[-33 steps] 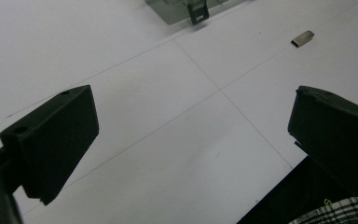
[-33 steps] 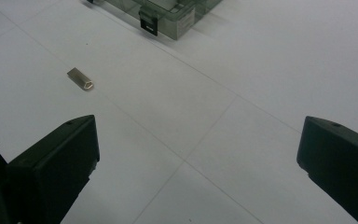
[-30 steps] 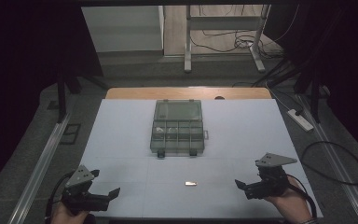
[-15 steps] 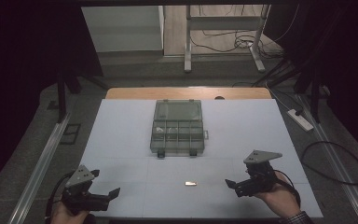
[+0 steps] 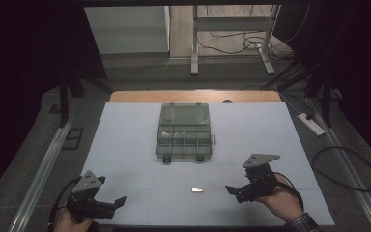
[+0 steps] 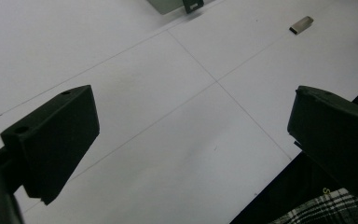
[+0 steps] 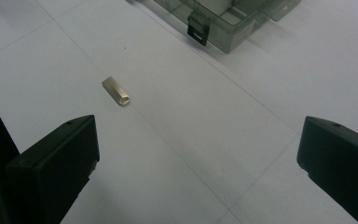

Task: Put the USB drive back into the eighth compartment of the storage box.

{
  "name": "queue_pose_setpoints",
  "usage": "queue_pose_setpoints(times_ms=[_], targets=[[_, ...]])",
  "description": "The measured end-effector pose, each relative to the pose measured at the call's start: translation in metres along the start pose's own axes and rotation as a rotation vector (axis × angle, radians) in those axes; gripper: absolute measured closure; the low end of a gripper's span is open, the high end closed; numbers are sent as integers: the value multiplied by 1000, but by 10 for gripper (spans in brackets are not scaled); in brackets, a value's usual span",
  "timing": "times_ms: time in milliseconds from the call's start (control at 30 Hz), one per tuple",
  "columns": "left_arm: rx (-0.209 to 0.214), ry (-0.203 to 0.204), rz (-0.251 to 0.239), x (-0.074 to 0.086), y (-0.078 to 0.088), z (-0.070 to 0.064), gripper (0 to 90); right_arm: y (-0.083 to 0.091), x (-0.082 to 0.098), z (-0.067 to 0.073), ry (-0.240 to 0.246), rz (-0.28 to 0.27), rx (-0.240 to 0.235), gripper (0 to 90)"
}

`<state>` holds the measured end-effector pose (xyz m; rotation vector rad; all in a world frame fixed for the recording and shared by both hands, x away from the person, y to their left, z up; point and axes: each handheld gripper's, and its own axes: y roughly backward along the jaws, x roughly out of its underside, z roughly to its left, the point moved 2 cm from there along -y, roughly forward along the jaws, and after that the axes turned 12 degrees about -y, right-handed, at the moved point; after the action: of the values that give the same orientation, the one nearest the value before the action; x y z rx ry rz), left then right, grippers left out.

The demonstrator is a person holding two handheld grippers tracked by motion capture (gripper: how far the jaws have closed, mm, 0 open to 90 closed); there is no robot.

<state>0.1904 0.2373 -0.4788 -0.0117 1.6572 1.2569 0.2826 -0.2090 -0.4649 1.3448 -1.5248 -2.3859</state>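
A small flat metal piece (image 5: 197, 190) lies on the white table, in front of a clear compartment box (image 5: 184, 132) with its lid open. My right gripper (image 5: 234, 193) hovers just right of the piece, open and pointing left at it. In the right gripper view the metal piece (image 7: 116, 91) lies ahead of the left jaw, and a corner of the box (image 7: 223, 21) with a black latch sits beyond. My left gripper (image 5: 116, 205) rests open at the table's front left. In the left gripper view the metal piece (image 6: 302, 24) lies far off at the upper right.
The white table (image 5: 125, 140) has thin grid lines and a wooden far edge (image 5: 193, 96). A power strip (image 5: 310, 123) and cables lie on the floor at the right. A plaid sleeve (image 6: 326, 210) is at the table's front edge.
My right gripper has moved left across the table toward the metal piece. The left gripper, the piece and the box have stayed put.
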Motion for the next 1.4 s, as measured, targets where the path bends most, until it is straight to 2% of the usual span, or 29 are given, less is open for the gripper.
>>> queue_pose_setpoints(times_ms=[200,433,867,933,1400], targets=[[3,0,3,0,0,0,22,-7,-7,5,16,1,-24,0],[10,-5,2,0,0,0,22,-18,-12,13,46,34,-50,0],[8,-2,7,0,-1,0,22,-33,-20,25,91,57,-79,0],[7,-2,8,0,-1,0,22,-38,-21,29,104,75,-90,0],[9,-10,9,0,-1,0,21,-53,-25,38,126,109,-108,0]])
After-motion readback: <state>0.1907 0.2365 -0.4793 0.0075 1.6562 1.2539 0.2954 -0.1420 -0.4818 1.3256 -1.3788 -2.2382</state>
